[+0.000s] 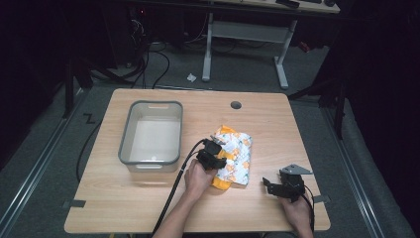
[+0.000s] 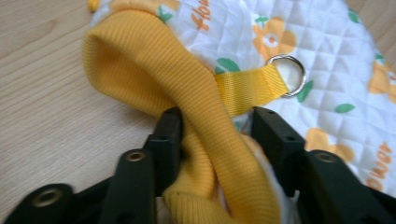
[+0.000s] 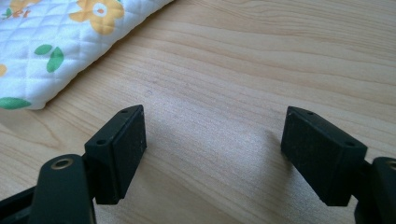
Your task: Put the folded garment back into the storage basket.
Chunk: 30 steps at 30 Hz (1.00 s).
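Bin [image 1: 130,130] on tabletop [image 1: 148,208] left half, nothing inside. L gripper [image 1: 214,154] clamped on yellow cuff [image 2: 187,107] of quilted cloth [image 1: 235,153] mid-table, cuff end cut off. R gripper [image 1: 280,187] jaws apart, near front right corner

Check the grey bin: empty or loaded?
Empty. The high view shows the grey bin's bare pale floor; the flowered garment lies beside it on the table.

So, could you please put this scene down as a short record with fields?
surface: wooden table
garment: quilted white piece with orange flowers, folded, lying right of the bin
bin: grey plastic bin, nothing visible inside
left gripper: jaws around the garment's yellow ribbed cuff
metal ring: on a yellow strap
right gripper: open over bare table, apart from the garment
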Motion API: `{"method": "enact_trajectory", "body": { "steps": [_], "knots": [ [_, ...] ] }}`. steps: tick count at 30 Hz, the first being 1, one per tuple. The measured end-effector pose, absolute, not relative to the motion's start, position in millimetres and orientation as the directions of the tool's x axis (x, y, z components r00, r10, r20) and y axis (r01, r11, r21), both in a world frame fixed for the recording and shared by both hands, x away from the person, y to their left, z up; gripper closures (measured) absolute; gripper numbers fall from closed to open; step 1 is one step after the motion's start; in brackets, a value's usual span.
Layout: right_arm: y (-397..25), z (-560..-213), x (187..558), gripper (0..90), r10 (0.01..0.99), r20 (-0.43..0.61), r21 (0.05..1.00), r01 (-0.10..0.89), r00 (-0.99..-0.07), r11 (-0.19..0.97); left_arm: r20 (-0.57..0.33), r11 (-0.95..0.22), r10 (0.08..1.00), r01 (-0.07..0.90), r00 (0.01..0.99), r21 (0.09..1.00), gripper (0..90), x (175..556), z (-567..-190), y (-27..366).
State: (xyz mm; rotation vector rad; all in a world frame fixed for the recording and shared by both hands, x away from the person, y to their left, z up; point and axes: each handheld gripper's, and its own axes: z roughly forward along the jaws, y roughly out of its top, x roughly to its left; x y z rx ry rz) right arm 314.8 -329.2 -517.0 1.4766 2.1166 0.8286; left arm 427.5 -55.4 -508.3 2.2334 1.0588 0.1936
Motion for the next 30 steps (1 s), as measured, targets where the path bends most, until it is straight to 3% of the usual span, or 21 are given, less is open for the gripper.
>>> {"method": "enact_trajectory", "body": {
  "steps": [6, 10, 30],
  "knots": [
    [-329, -517, 315, 22.5, 0.94, -0.009, 0.683, 0.684, -0.342, 0.255, -0.195, -0.441, 0.716, 0.651, 0.67, 0.618, 70.4, 428, -508, -54],
    [-329, -517, 315, 22.5, 0.94, -0.008, 0.683, 0.684, -0.342, 0.255, -0.195, -0.437, 0.713, 0.644, 0.674, 0.628, 73.8, 427, -505, -53],
    [-329, -517, 315, 22.5, 0.938, -0.01, 0.684, 0.682, -0.346, 0.259, -0.263, -0.343, 0.667, 0.601, 0.697, 0.722, 75.3, 416, -471, -36]
  ]
}}
